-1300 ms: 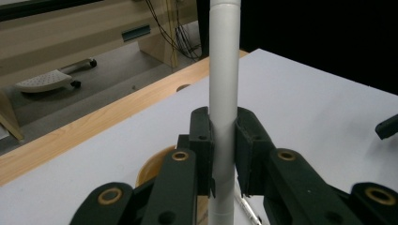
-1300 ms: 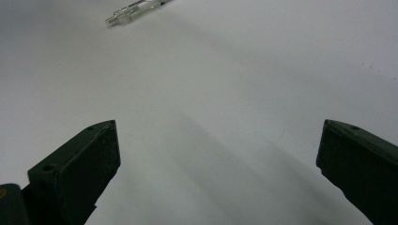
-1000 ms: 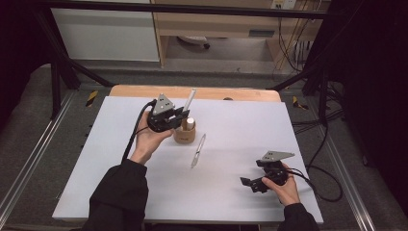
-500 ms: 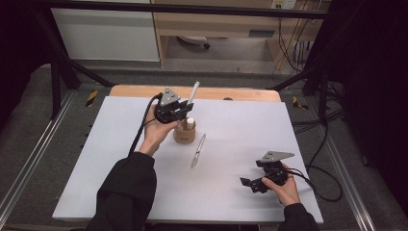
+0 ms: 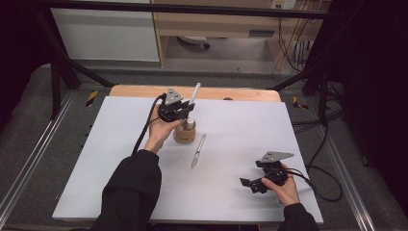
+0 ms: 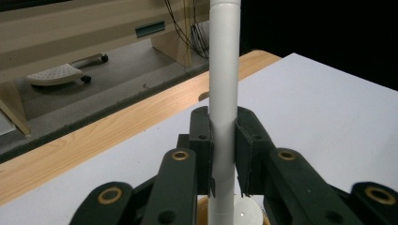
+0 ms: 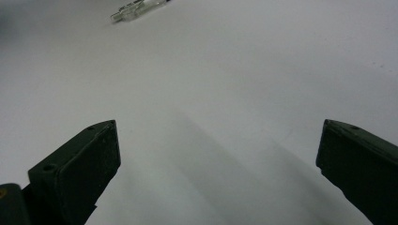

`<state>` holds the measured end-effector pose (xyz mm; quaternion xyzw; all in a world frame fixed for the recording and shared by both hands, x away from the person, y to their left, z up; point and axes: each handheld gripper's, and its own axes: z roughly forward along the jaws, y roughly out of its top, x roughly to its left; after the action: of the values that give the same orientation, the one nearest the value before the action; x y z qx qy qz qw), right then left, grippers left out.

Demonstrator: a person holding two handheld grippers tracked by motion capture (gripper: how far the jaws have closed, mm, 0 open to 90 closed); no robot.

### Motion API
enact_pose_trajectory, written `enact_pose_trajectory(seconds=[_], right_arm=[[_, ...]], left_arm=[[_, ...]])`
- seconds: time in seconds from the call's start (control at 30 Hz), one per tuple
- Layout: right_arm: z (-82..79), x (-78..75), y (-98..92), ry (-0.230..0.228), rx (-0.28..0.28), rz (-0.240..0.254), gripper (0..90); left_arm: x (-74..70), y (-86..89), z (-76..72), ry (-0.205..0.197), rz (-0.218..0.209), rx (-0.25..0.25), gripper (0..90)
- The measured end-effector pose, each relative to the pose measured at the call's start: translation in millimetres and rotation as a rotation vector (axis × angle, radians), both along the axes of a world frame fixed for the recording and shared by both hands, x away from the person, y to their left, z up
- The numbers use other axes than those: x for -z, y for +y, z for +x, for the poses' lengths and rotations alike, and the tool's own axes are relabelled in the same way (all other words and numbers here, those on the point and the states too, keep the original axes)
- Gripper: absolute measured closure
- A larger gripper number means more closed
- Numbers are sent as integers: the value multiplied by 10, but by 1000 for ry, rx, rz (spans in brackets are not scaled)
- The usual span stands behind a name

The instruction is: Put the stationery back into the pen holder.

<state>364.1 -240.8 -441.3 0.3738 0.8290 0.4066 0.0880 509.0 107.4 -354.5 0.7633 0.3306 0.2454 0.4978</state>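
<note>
Left tongs (image 5: pixel 185 109) clamped on a white tube (image 6: pixel 223 108), held upright with a slight tilt over the wooden holder (image 5: pixel 183 134) near the bench's (image 5: pixel 115 159) far edge. The tube's lower end is hidden behind the jaws; whether it touches the holder, cannot tell. A clear pen-like piece (image 5: pixel 197 150) lies just beside the holder. Right tongs (image 5: pixel 250 185) spread apart, nothing between them, low at the near right corner.
</note>
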Motion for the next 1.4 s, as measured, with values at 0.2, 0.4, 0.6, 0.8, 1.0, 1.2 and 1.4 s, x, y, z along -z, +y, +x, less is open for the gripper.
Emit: enact_pose_trajectory(seconds=[0.2, 0.4, 0.6, 0.8, 1.0, 1.2, 1.4], right_arm=[[-1, 5, 6, 4, -2, -1, 8], [-1, 6, 5, 2, -3, -3, 8], [2, 11, 6, 0, -7, -7, 8], [0, 17, 13, 4, -6, -7, 9], [2, 25, 19, 10, -11, -12, 10], [0, 21, 17, 10, -8, -8, 10], [2, 23, 17, 8, -12, -12, 9]], left_arm=[[56, -6, 28, 1, 12, 14, 782], [102, -4, 42, 6, 13, 19, 782], [183, 72, 56, 11, 5, 9, 782], [254, 116, 54, 19, 9, 4, 782], [330, 168, 77, 38, 13, -13, 782], [385, 182, 86, 57, 24, -18, 782], [417, 182, 75, 69, 28, -13, 782]])
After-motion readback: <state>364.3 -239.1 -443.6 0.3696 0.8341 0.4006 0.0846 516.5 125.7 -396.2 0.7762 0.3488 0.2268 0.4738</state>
